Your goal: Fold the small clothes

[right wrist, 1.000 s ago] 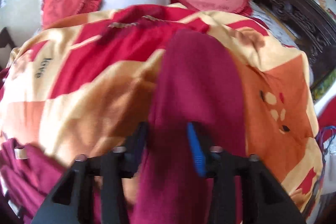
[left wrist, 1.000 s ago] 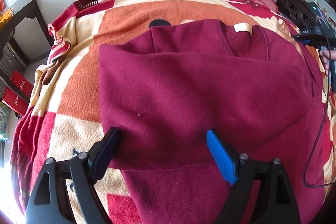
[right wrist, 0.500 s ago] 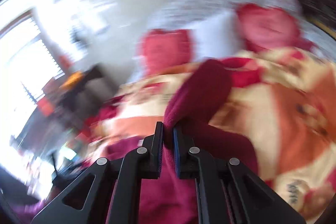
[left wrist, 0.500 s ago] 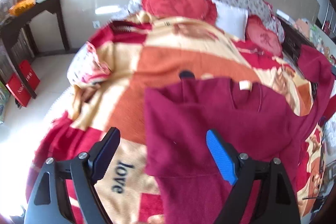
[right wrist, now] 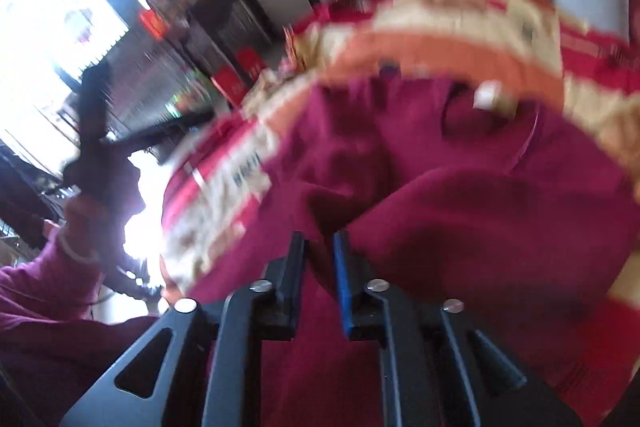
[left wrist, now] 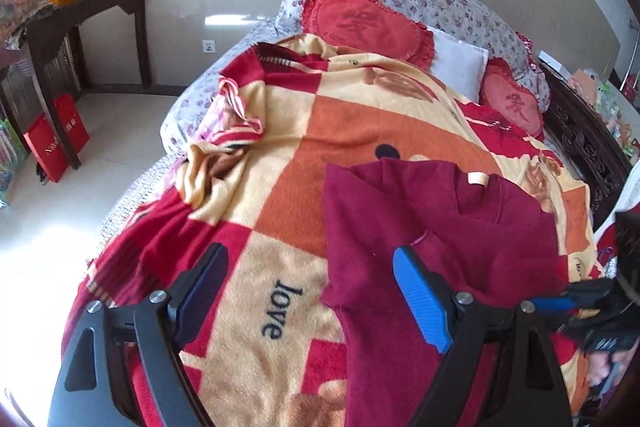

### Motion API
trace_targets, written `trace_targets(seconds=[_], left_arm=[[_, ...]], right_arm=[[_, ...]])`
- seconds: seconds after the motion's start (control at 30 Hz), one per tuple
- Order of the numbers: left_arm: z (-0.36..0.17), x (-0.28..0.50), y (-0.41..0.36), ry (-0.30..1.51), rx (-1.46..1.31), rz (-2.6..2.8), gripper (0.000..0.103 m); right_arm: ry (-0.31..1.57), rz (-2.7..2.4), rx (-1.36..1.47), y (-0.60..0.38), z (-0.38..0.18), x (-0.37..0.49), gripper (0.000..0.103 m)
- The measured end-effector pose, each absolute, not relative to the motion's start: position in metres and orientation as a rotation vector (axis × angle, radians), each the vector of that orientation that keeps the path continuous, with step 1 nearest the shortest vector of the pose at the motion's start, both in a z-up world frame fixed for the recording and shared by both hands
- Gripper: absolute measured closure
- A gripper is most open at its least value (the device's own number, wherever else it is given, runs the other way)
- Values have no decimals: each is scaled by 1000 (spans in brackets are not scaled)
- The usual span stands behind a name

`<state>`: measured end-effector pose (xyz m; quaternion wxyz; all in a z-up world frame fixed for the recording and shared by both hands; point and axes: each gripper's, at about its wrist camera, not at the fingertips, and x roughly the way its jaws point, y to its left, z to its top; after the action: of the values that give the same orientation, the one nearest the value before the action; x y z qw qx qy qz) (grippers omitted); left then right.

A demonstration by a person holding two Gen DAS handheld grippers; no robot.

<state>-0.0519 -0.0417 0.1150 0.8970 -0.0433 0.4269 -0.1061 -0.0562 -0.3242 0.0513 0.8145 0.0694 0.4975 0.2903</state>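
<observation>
A small maroon fleece garment [left wrist: 432,223] lies partly folded on the checked blanket, its neck label [left wrist: 478,179] toward the pillows. My left gripper [left wrist: 308,291] is open and empty, held above the garment's left edge. My right gripper [right wrist: 320,259] is nearly shut on a fold of the maroon garment [right wrist: 460,195] and carries it over the garment's body; this view is blurred by motion. The right gripper also shows at the right edge of the left wrist view [left wrist: 576,303].
A red, orange and cream checked blanket [left wrist: 332,131] covers the bed. Heart-shaped red cushions [left wrist: 360,23] and a white pillow [left wrist: 456,67] lie at the head. A dark wooden side table [left wrist: 80,23] stands left, and a carved bed frame [left wrist: 588,143] runs along the right.
My left gripper has risen and pulled back from the garment, staying open. My right gripper shut on a fold of the garment and swung it leftward over the body.
</observation>
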Motion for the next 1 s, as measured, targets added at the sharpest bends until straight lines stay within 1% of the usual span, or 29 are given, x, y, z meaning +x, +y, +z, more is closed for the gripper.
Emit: trace_targets(seconds=[0.07, 0.1, 0.17, 0.27, 0.33, 0.37, 0.4, 0.5, 0.53, 0.6, 0.63, 0.67, 0.77, 0.8, 0.83, 0.87, 0.9, 0.93, 1.0], left_arm=[[112, -54, -48, 882, -67, -235, 15], [109, -53, -54, 882, -50, -248, 14], [104, -50, -65, 889, -25, -262, 14], [99, -48, -71, 897, -58, -258, 14], [96, -49, -70, 905, -96, -265, 14], [94, -50, -68, 910, -103, -261, 14], [94, -50, -67, 913, -102, -255, 14], [94, -51, -56, 916, -88, -232, 14], [96, -52, -49, 914, -86, -223, 14], [100, -54, -36, 902, -85, -204, 14], [103, -55, -28, 893, -85, -191, 14], [105, -56, -22, 884, -89, -181, 14], [111, -51, -6, 861, -126, -144, 14], [112, -47, -4, 858, -145, -141, 14], [113, -44, -4, 860, -164, -139, 14], [114, -42, -4, 861, -180, -143, 14], [115, -42, -6, 852, -199, -159, 14], [114, -42, -8, 844, -202, -170, 13], [111, -42, -15, 839, -183, -185, 8]], right_arm=[[1092, 584, 122, -321, 36, -62, 89], [1092, 572, 115, -321, 34, -67, 88], [1070, 549, 122, -322, 39, -73, 87], [980, 560, 148, -319, 65, -70, 85], [928, 562, 158, -311, 80, -59, 77], [916, 544, 149, -305, 82, -52, 71], [921, 514, 139, -295, 79, -40, 68], [1029, 464, 156, -270, 43, 8, 68], [1071, 441, 163, -270, 30, 18, 69], [1176, 458, 188, -267, 2, 40, 94], [1156, 481, 189, -266, 7, 39, 103], [1114, 492, 177, -265, 17, 35, 103], [897, 580, 115, -251, 69, 21, 103], [867, 584, 113, -247, 76, 21, 103], [845, 584, 103, -240, 81, 24, 100], [864, 587, 89, -236, 80, 28, 77], [889, 590, 85, -236, 78, 29, 70], [907, 578, 94, -244, 77, 27, 70], [876, 520, 112, -267, 81, 12, 70]])
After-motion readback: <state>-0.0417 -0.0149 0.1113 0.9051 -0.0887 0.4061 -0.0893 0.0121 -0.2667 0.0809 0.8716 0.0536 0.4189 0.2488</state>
